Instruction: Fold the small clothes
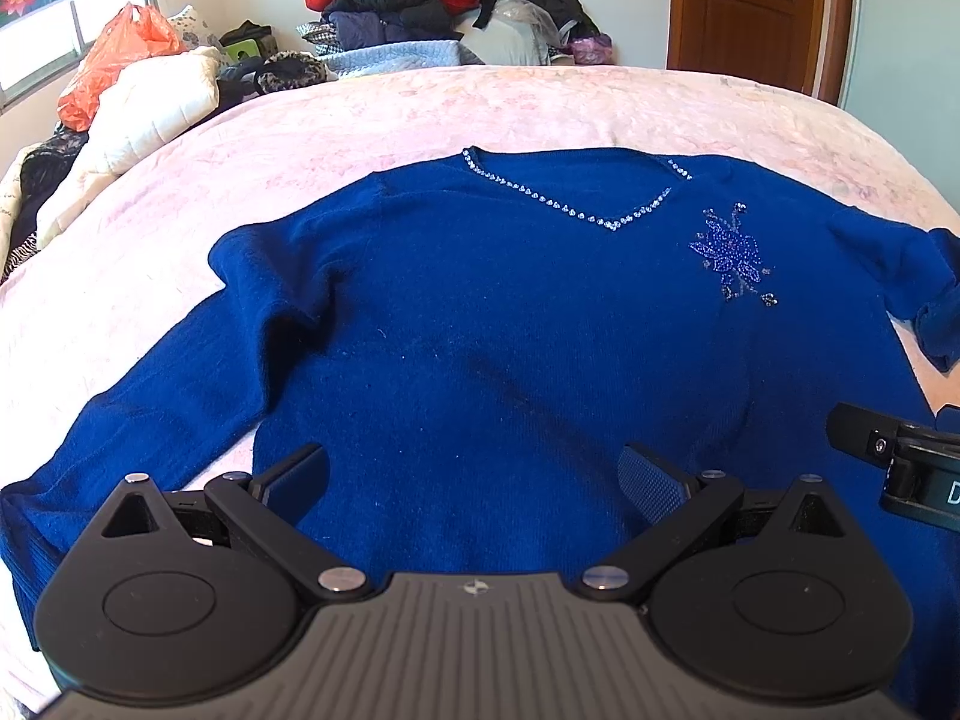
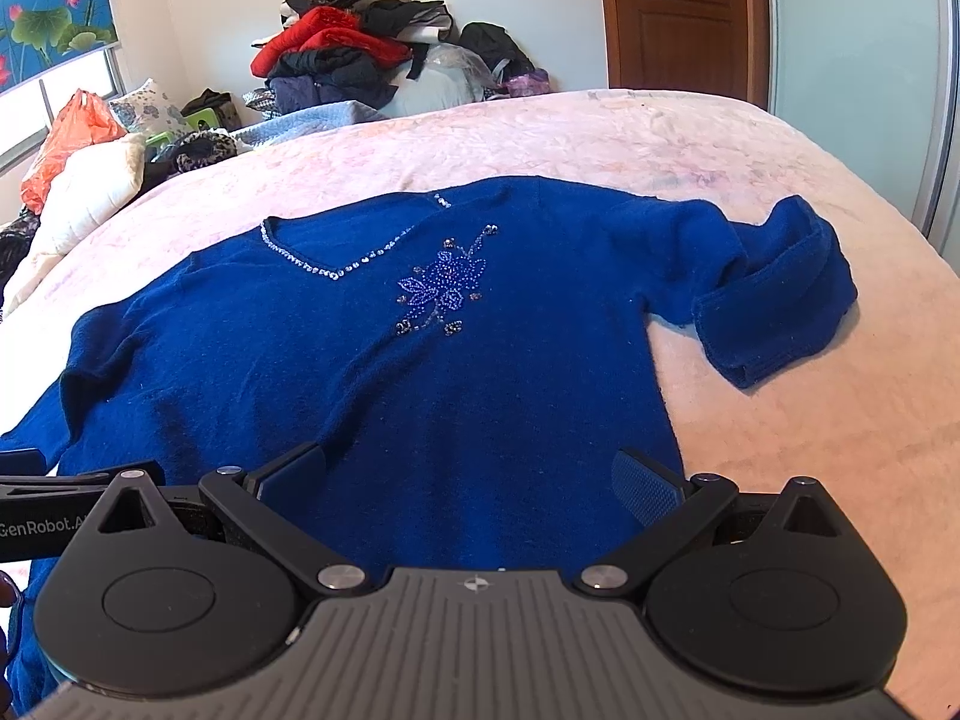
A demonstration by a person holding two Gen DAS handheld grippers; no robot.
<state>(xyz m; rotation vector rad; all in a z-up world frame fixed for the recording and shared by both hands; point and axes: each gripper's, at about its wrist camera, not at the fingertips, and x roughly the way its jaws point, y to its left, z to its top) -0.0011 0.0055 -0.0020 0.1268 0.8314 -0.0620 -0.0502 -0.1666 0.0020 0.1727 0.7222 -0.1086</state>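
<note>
Sweater (image 1: 510,330) hem between spread fingers (image 1: 651,483)

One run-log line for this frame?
stage: pre-fold | blue sweater flat on bed | left gripper open | right gripper open | right sleeve bunched

One blue sweater (image 1: 480,330), two hand-held grippers, one left (image 1: 474,480), one right (image 2: 471,480), one door (image 1: 756,6)

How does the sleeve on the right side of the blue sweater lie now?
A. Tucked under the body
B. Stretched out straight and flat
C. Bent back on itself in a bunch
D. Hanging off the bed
C: in the right wrist view the right sleeve of the blue sweater doubles back on itself, on the pink bedcover.
</note>
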